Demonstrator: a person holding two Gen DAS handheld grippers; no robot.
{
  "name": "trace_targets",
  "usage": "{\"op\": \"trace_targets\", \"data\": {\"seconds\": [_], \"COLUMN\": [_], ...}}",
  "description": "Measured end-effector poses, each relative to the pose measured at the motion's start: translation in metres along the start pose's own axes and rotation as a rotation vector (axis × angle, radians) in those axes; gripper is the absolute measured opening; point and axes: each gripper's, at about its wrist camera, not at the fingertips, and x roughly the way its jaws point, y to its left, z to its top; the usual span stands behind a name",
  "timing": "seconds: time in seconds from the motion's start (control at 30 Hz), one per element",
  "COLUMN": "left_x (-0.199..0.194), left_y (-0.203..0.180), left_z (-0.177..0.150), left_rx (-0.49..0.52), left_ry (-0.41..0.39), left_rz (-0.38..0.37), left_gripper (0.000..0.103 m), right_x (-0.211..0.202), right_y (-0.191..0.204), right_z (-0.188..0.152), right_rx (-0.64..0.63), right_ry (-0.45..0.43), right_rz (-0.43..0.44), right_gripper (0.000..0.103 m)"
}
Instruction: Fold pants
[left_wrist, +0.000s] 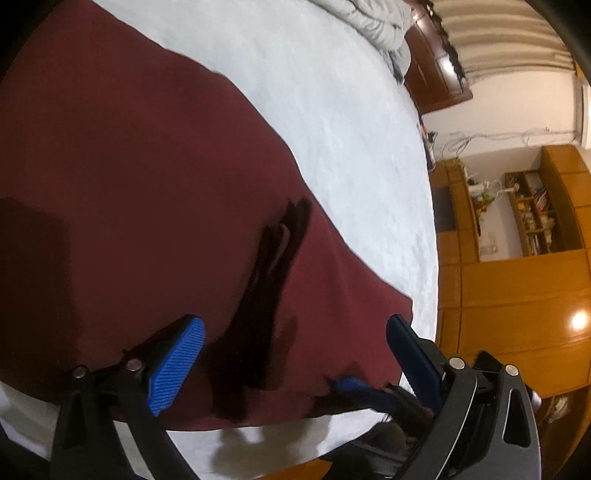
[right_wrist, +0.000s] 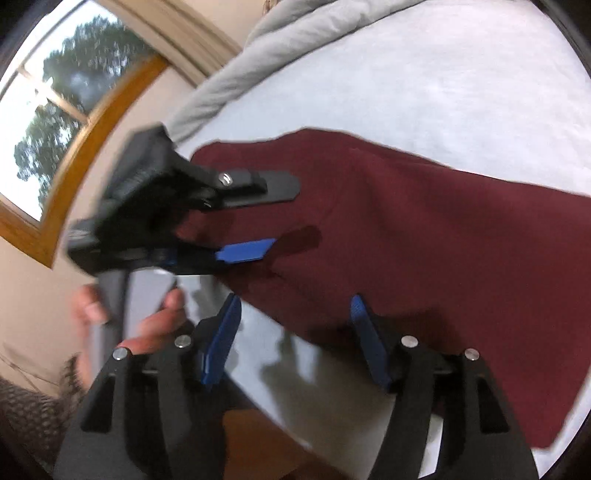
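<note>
Dark red pants (left_wrist: 147, 184) lie flat on a white bed sheet (left_wrist: 332, 92); they also show in the right wrist view (right_wrist: 443, 240). My left gripper (left_wrist: 295, 332) is open, hovering over the pants' near edge, holding nothing. It also shows in the right wrist view (right_wrist: 273, 218), jaws wide apart above the cloth. My right gripper (right_wrist: 295, 325) is open and empty over the pants' near edge by the bed's side. Its blue fingertip shows at the lower edge of the left wrist view (left_wrist: 351, 384).
A grey duvet (right_wrist: 295, 33) is bunched at the far end of the bed. A window (right_wrist: 55, 103) is to the left. Wooden cabinets and shelves (left_wrist: 517, 258) stand beyond the bed's right edge. A hand (right_wrist: 155, 325) holds the left gripper's handle.
</note>
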Motion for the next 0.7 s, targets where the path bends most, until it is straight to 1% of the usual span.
{"op": "trace_targets", "data": {"seconds": [0.1, 0.13, 0.2, 0.23, 0.27, 0.3, 0.33, 0.37, 0.4, 0.43, 0.47, 0.5, 0.53, 0.6, 0.63, 0.67, 0.7], "left_x": [0.008, 0.012, 0.021, 0.024, 0.025, 0.029, 0.032, 0.035, 0.036, 0.036, 0.035, 0.035, 0.035, 0.036, 0.036, 0.038, 0.039], "left_y": [-0.008, -0.013, -0.022, -0.028, -0.031, -0.035, -0.037, -0.038, -0.039, -0.04, -0.04, -0.04, -0.039, -0.041, -0.043, -0.046, -0.049], "left_z": [-0.003, -0.005, -0.01, -0.013, -0.015, -0.015, -0.016, -0.016, -0.017, -0.017, -0.018, -0.018, -0.016, -0.017, -0.018, -0.019, -0.019], "left_rx": [0.037, 0.052, 0.074, 0.098, 0.112, 0.127, 0.131, 0.129, 0.132, 0.136, 0.135, 0.128, 0.124, 0.13, 0.139, 0.151, 0.157], "left_ry": [0.027, 0.041, 0.072, 0.071, 0.066, 0.061, 0.054, 0.041, 0.028, 0.017, 0.014, 0.011, 0.01, 0.007, 0.004, -0.001, -0.006], "left_rz": [0.04, 0.05, 0.061, 0.083, 0.101, 0.142, 0.183, 0.227, 0.289, 0.323, 0.326, 0.326, 0.329, 0.338, 0.348, 0.363, 0.374], "left_gripper": [0.099, 0.099, 0.098, 0.098, 0.098, 0.091, 0.085, 0.068, 0.058, 0.046, 0.041, 0.037, 0.035, 0.034, 0.034, 0.034, 0.034], "right_x": [-0.045, -0.06, -0.094, -0.101, -0.109, -0.112, -0.112, -0.107, -0.1, -0.091, -0.083, -0.073, -0.065, -0.056, -0.053, -0.056, -0.057], "right_y": [-0.025, -0.037, -0.071, -0.082, -0.102, -0.118, -0.129, -0.144, -0.157, -0.166, -0.174, -0.179, -0.182, -0.183, -0.181, -0.183, -0.182], "right_z": [-0.01, -0.014, -0.024, -0.028, -0.034, -0.039, -0.042, -0.046, -0.05, -0.053, -0.054, -0.055, -0.055, -0.053, -0.053, -0.051, -0.048], "right_rx": [0.058, 0.092, 0.203, 0.241, 0.3, 0.349, 0.382, 0.423, 0.473, 0.512, 0.524, 0.545, 0.559, 0.546, 0.546, 0.54, 0.527], "right_ry": [-0.079, -0.108, -0.165, -0.171, -0.174, -0.17, -0.165, -0.149, -0.13, -0.116, -0.1, -0.082, -0.076, -0.061, -0.047, -0.032, -0.032], "right_rz": [-0.061, -0.088, -0.155, -0.164, -0.159, -0.149, -0.133, -0.074, -0.017, 0.026, 0.065, 0.097, 0.128, 0.198, 0.22, 0.245, 0.235], "right_gripper": [0.062, 0.062, 0.064, 0.069, 0.069, 0.069, 0.069, 0.069, 0.069, 0.069, 0.069, 0.069, 0.07, 0.068, 0.052, 0.04, 0.036]}}
